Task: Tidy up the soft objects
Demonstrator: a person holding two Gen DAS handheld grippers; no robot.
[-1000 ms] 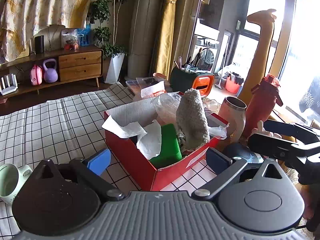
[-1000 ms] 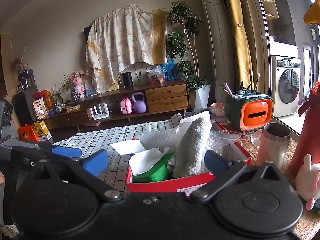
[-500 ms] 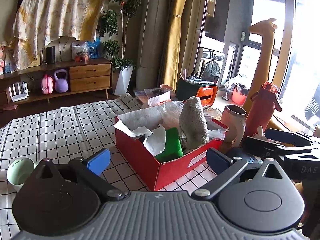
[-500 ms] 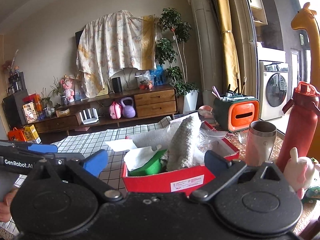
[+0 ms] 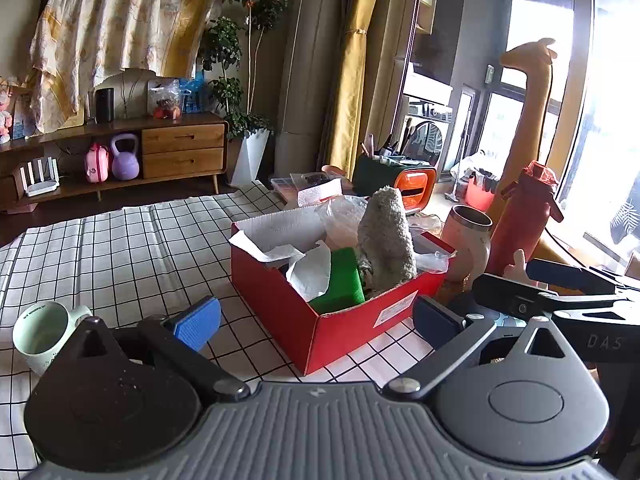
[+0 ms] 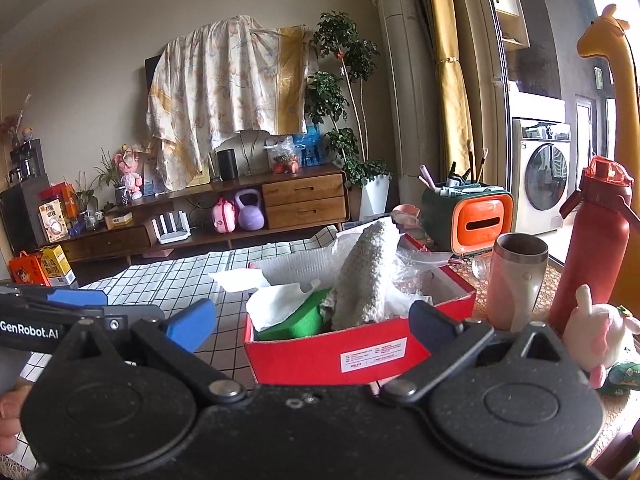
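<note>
Looking forward from both handheld grippers, the scene reads from left to right across a table covered in a white cloth with a black grid (image 5: 120, 248).

Near the table's left edge sits a pale green mug (image 5: 42, 336), lying tilted with its mouth toward the camera. The left gripper (image 5: 316, 320) hovers above the cloth with its blue-padded fingers spread wide apart, holding nothing.

Just beyond it, toward the table's middle, stands an open red box (image 5: 340, 320). Inside, from left to right, are crumpled white paper (image 5: 310, 272), a green sponge (image 5: 342, 280) and a grey fluffy towel (image 5: 386, 240), rolled and standing almost upright, its long axis leaning slightly away. Clear plastic wrap (image 5: 344, 220) bunches behind it.

The right gripper (image 6: 312, 320) is also spread wide and empty, facing the box's labelled long side. To its right, near the table's right edge, a small pink and white plush rabbit (image 6: 596, 332) sits outside the box, beside a steel tumbler (image 6: 516, 280) and a tall red bottle (image 6: 592, 248).

The rabbit appears to be the remaining loose soft item. It lies right of the right gripper, clearly nearer that hand. Room there is tight: bottle and tumbler stand close behind, so a low approach from the front looks safest.
</note>
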